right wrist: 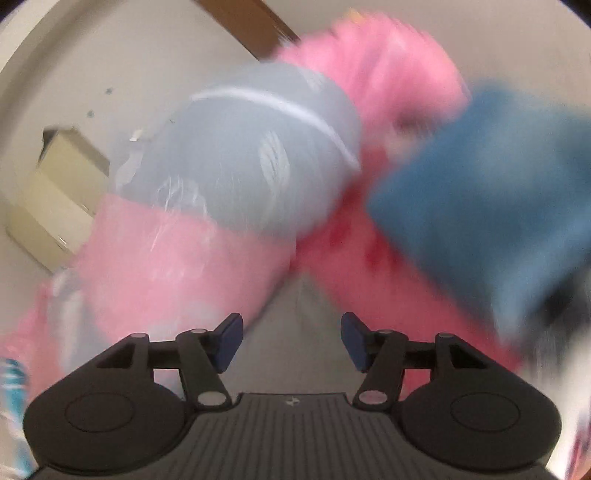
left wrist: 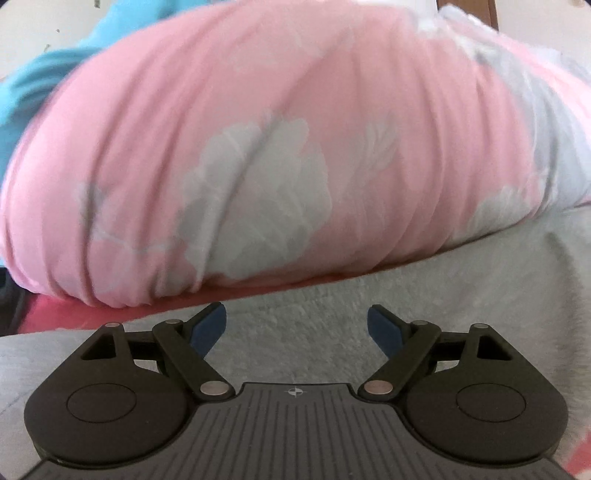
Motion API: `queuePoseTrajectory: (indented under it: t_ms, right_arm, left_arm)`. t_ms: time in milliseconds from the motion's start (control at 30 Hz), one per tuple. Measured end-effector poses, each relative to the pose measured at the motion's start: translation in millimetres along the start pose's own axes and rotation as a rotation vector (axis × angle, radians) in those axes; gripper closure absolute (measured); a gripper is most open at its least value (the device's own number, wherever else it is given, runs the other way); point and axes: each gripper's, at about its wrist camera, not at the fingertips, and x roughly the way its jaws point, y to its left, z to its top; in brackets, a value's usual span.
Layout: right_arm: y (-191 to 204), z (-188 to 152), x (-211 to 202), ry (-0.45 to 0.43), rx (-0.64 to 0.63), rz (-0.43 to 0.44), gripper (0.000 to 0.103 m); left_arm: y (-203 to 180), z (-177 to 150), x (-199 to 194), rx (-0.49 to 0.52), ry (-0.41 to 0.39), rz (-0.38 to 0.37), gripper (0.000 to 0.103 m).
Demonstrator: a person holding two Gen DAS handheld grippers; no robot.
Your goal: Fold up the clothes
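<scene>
In the left wrist view my left gripper (left wrist: 297, 325) stands open over a light grey fleecy cloth (left wrist: 406, 306), with nothing between its blue pads. Just beyond it bulges a big pink bundle with pale grey flower prints (left wrist: 258, 166). The right wrist view is blurred. There my right gripper (right wrist: 291, 341) is open with its blue pads apart and nothing between them. Ahead of it lie the pink and grey printed bundle (right wrist: 229, 177), a bright pink fluffy cloth (right wrist: 384, 66) and a blue cloth (right wrist: 487, 192) at the right.
A turquoise cloth (left wrist: 40, 74) shows at the upper left behind the bundle. A pink strip (left wrist: 59, 314) runs under the bundle's left edge. In the right wrist view a cream box (right wrist: 55, 192) stands by a pale wall, with a brown wooden strip (right wrist: 251, 26) above.
</scene>
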Motion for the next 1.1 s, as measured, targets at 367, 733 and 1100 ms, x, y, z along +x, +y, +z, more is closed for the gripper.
queuePoseTrajectory:
  t_ms: [367, 733, 1100]
  right_arm:
    - [-52.8, -76.4, 34.3, 0.093, 0.316, 0.021, 0.042]
    - [-52.8, -75.4, 52.9, 0.033, 0.360, 0.056, 0.044]
    - [-43.3, -55.1, 93.4, -0.016, 0.344, 0.030, 0.045]
  left_arm:
    - [122.5, -49.4, -147.7, -0.336, 0.035, 0.000, 0.018]
    - [206.3, -140.3, -189.2, -0.725, 0.063, 0.156, 0.010]
    - [213.2, -158.1, -151.9, -0.852, 0.016, 0.230, 0.016]
